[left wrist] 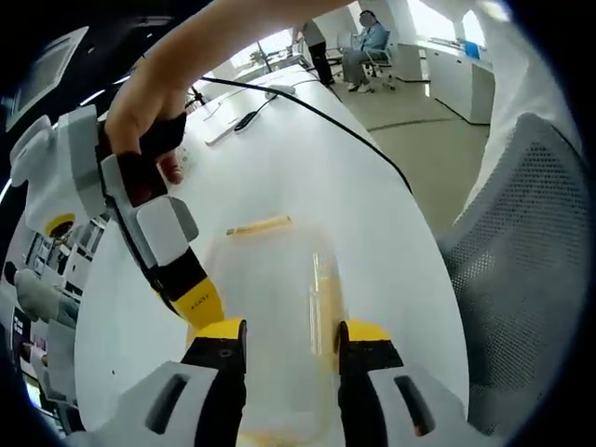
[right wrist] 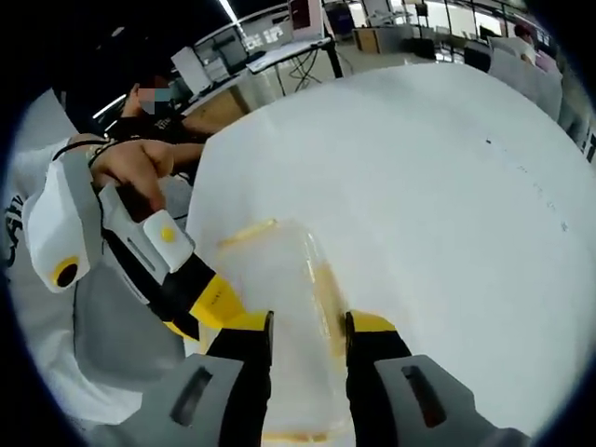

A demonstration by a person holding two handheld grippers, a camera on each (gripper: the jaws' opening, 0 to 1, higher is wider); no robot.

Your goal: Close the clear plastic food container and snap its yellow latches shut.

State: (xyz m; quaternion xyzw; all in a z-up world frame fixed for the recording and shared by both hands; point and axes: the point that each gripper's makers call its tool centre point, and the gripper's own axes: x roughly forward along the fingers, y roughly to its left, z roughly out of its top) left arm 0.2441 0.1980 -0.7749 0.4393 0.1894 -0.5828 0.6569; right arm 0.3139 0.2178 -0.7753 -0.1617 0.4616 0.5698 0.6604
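Left gripper view: tool astride container.

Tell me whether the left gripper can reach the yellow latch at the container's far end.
Probably yes: the left gripper already straddles the container, and nothing blocks the far yellow latch.

The white table lies bare and open beyond the clear container. The other gripper crowds one flank of the container, and a mesh chair stands just beside the table edge (a black cable crosses the far part).
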